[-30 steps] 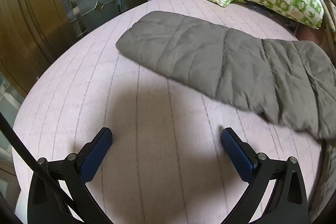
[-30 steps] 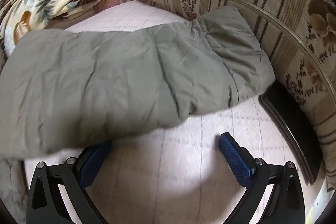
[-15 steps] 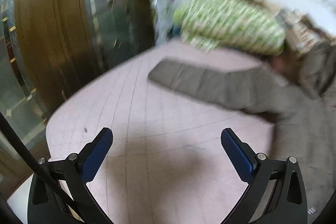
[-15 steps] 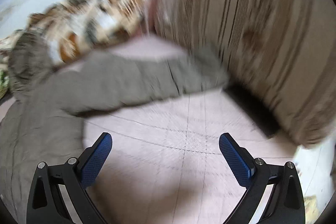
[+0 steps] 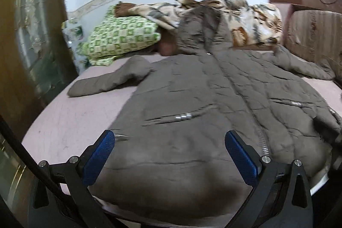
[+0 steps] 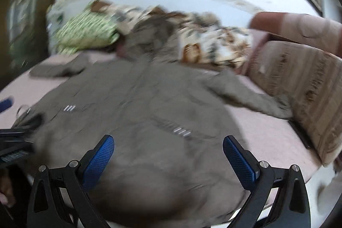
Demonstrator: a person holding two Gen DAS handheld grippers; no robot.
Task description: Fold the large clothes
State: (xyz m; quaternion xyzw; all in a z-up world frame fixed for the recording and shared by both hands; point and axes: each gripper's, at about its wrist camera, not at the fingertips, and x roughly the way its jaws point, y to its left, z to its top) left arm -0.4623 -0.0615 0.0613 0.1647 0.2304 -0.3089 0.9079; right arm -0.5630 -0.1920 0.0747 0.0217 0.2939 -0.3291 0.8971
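A large grey-brown quilted jacket (image 5: 192,99) lies front up on the pink bed sheet (image 5: 64,116), zipper down the middle, both sleeves spread out to the sides, hood toward the pillows. My left gripper (image 5: 170,142) hovers open over the jacket's lower hem, nothing between its blue pads. In the right wrist view the same jacket (image 6: 149,110) is blurred; my right gripper (image 6: 168,149) is open above the hem too. The left gripper's tip (image 6: 6,103) shows at that view's left edge.
A green checked pillow (image 5: 121,37) and a leaf-print blanket (image 5: 245,14) lie at the head of the bed. A striped cushion (image 6: 303,87) lines the right side. A wooden door with glass (image 5: 27,35) stands at the left.
Both grippers swung away from the sleeves and pulled back to the foot of the bed; the whole jacket is now in view beneath them. Both stayed open.
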